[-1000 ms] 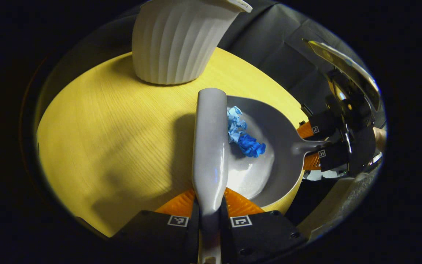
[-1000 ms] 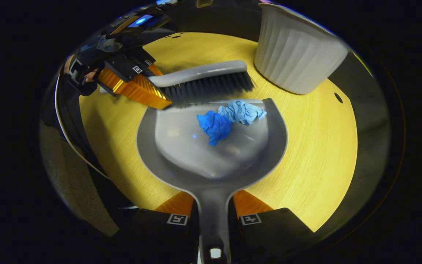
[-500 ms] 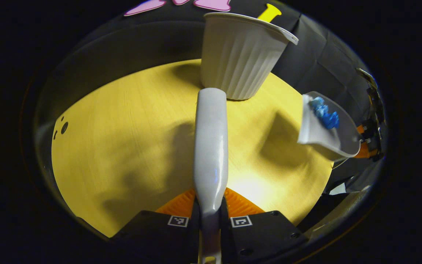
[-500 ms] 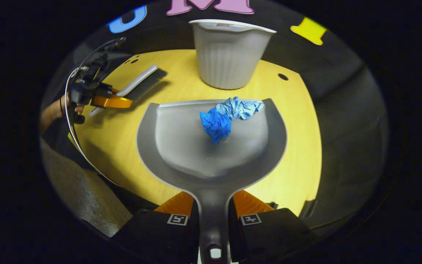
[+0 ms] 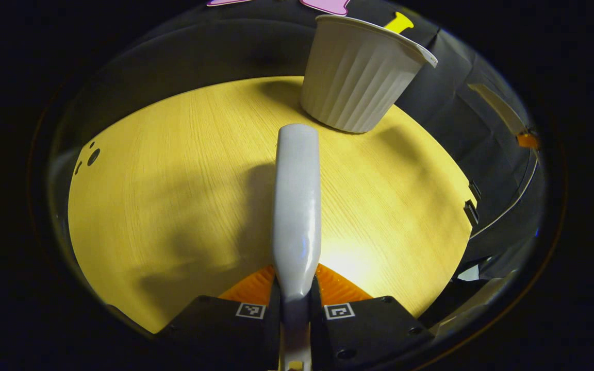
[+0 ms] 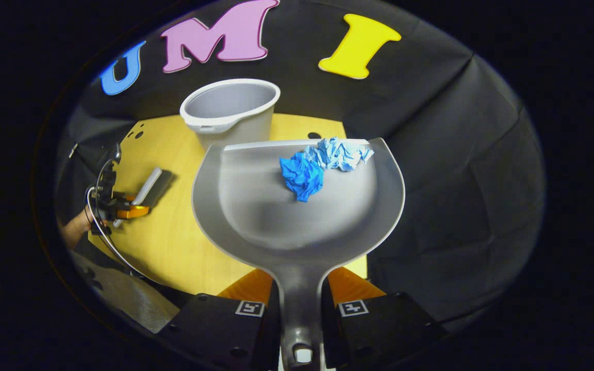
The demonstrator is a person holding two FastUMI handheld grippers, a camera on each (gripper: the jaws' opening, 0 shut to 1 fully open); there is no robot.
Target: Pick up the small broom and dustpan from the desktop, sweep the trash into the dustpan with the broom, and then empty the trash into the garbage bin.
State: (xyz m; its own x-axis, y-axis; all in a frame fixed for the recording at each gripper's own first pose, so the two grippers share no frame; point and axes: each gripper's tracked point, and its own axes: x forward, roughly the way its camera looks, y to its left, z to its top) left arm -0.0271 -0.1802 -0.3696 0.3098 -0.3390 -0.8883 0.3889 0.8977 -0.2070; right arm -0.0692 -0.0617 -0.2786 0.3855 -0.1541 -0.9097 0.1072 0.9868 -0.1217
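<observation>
Two grips clenched: right gripper on dustpan handle, raised clear of worktop, blue trash near front lip, bin at far edge; left gripper on broom handle.

Desk: yellow wood grain, fine lines running across, grey shadows over it, dark round holes near its left edge. Bin: off-white, vertical ribs on the wall; seen in the right gripper view pale grey inside, white rim. Broom: glossy light grey handle back; in the right gripper view light grey with dark bristles. Dustpan: grey, smooth, paler band along its front lip. Trash in the dustpan: one deep blue crumpled wad touching one light blue crumpled wad. Black-and-white square markers on both tools' black bodies.
</observation>
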